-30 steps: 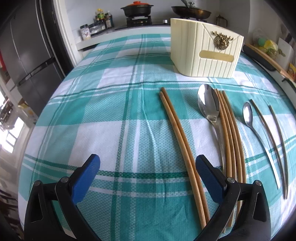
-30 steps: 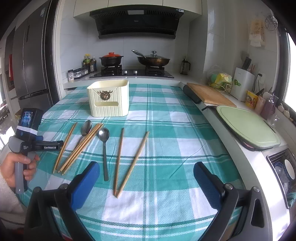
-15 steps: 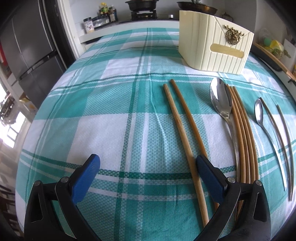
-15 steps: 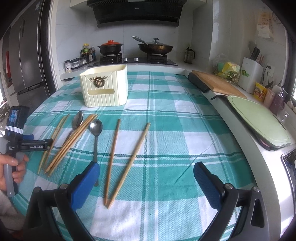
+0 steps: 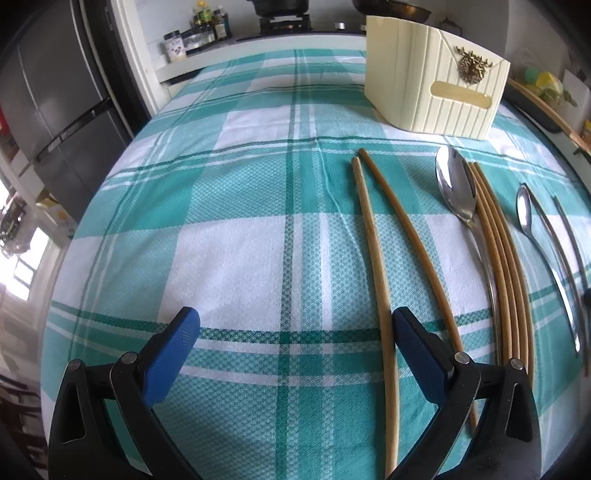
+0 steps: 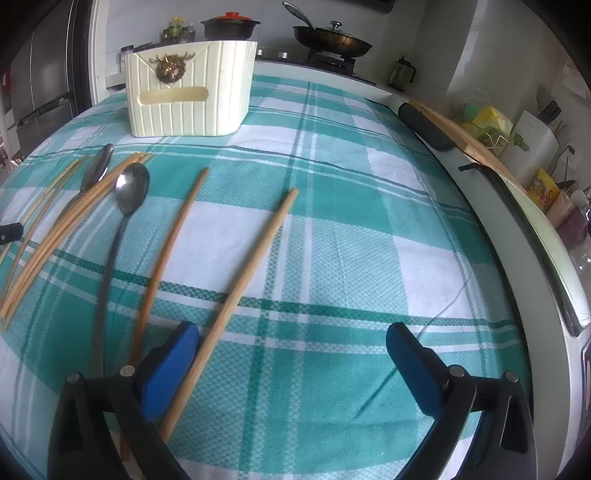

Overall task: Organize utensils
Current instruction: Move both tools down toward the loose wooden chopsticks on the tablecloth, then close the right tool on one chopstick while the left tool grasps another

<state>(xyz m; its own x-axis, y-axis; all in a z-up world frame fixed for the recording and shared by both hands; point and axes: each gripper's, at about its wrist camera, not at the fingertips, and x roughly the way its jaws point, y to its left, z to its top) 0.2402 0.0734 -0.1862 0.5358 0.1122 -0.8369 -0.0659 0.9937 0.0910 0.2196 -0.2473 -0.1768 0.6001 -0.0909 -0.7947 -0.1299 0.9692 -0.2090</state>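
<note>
Wooden chopsticks and steel spoons lie on a teal checked tablecloth [image 5: 236, 266]. In the left wrist view my left gripper [image 5: 295, 332] is open low over the cloth, with a pair of chopsticks [image 5: 373, 236] passing by its right finger. To the right lie a large spoon [image 5: 456, 192], a bundle of chopsticks [image 5: 502, 258] and a smaller spoon [image 5: 526, 218]. A cream holder box [image 5: 432, 88] stands behind. In the right wrist view my right gripper [image 6: 291, 350] is open, with one chopstick [image 6: 243, 273] running past its left finger and another chopstick [image 6: 166, 254] beside it. The box [image 6: 188, 99] stands at the far left.
A stove with a pot [image 6: 229, 27] and a pan [image 6: 332, 40] is behind the table. A cutting board [image 6: 461, 133] and a green tray lie on the counter to the right. A fridge [image 5: 55, 103] stands at the left. The table edge runs along the right.
Both grippers have moved forward and lower toward the cloth. The left one now has the chopstick pair by its right finger; the right one has a chopstick by its left finger.
</note>
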